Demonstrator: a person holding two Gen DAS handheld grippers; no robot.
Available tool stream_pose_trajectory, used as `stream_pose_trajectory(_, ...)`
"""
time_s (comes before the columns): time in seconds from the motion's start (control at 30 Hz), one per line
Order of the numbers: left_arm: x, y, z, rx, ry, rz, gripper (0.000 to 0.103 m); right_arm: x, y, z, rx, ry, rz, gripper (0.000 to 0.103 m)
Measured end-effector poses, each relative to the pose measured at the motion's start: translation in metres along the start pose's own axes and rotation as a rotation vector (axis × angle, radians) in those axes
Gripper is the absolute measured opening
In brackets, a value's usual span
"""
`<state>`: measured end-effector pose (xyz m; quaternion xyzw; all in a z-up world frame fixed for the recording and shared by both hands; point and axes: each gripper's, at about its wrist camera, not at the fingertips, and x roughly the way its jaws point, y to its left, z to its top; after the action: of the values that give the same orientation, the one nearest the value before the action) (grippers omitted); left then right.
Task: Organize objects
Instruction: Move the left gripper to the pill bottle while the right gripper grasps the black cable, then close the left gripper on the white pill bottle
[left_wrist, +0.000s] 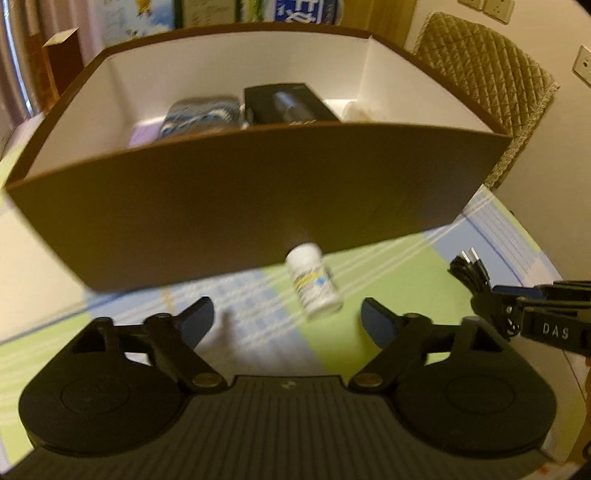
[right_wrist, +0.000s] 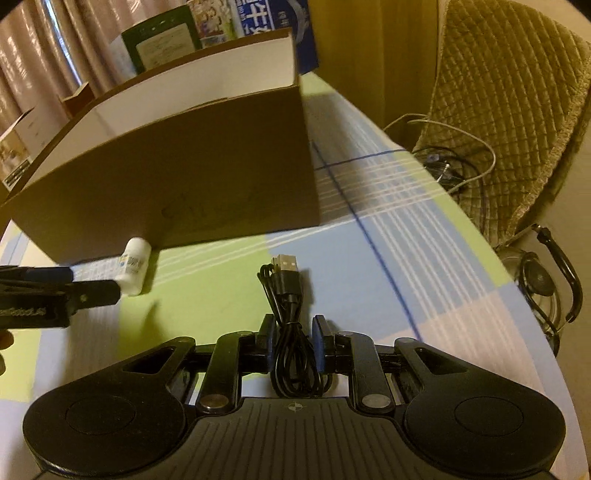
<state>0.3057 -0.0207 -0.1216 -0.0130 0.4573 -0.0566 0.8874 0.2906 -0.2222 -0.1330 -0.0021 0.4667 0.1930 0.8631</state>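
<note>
1. Two hand-held grippers work over a table under a checked cloth (right_wrist: 388, 236) of green, blue and white. The left gripper (left_wrist: 287, 319) has its jaws spread wide with nothing between them. The right gripper (right_wrist: 291, 341) is closed on a bundled black USB cable (right_wrist: 286, 306), whose metal plug points toward the box.
2. A small white bottle (left_wrist: 314, 284) lies on its side on the cloth, just before the near wall of the brown cardboard box (left_wrist: 258, 199), ahead of the left gripper's fingertips and slightly toward its right finger. The left wrist view is blurred, so the bottle's label cannot be read.
3. In the right wrist view one finger of the left gripper overlaps the bottle's (right_wrist: 133, 266) lower end; whether they touch cannot be told.
4. The box's near wall hides most of its white interior. Above the rim show the top of a black carton (left_wrist: 290, 103), a blue patterned package (left_wrist: 201, 114) beside it, a pale lilac item (left_wrist: 142, 134) at the left and something whitish at the right, all partly cut off.
5. Behind the box stand printed cartons (right_wrist: 258, 18), their lettering illegible.
6. A chair with a quilted olive cover (right_wrist: 506, 96) stands beside the table's right edge; grey wires (right_wrist: 465, 144) lie against it, and a black headset (right_wrist: 546, 277) sits lower, past the table edge.
</note>
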Motion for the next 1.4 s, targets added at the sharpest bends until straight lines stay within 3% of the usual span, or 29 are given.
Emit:
stream_pose_trajectory(0.13,0.015,-0.007,0.006,0.023,-0.012,0.014,0.072,0.002,0.0,0.002,-0.01,-0.008,-0.009,0.016)
stream_pose_trajectory(0.37,0.028,-0.012,0.005,0.04,0.01,0.028,0.039,0.003,0.0,0.0,-0.008,-0.009,0.002,0.022)
stream_pose_trajectory(0.43,0.025,-0.012,0.002,0.047,0.005,0.033,0.033,0.006,0.001,0.002,-0.013,-0.01,0.005,0.029)
stream_pose_trajectory(0.5,0.023,-0.01,0.001,0.055,0.01,0.031,0.022,0.007,0.003,0.003,-0.029,-0.012,-0.006,0.046)
stream_pose_trajectory(0.77,0.004,0.006,-0.017,0.017,0.048,0.068,0.022,0.016,0.019,-0.001,-0.17,-0.029,-0.035,0.043)
stream_pose_trajectory(0.9,-0.011,0.016,-0.032,-0.016,0.064,0.091,0.022,0.02,0.026,-0.003,-0.225,-0.039,-0.027,0.016)
stream_pose_trajectory(1.1,-0.031,0.025,-0.053,-0.06,0.089,0.105,0.022,0.017,0.041,-0.011,-0.253,0.001,0.06,0.016)
stream_pose_trajectory(1.4,-0.054,0.013,-0.079,-0.096,0.12,0.08,0.022,-0.005,0.075,-0.05,-0.285,0.074,0.211,0.016)
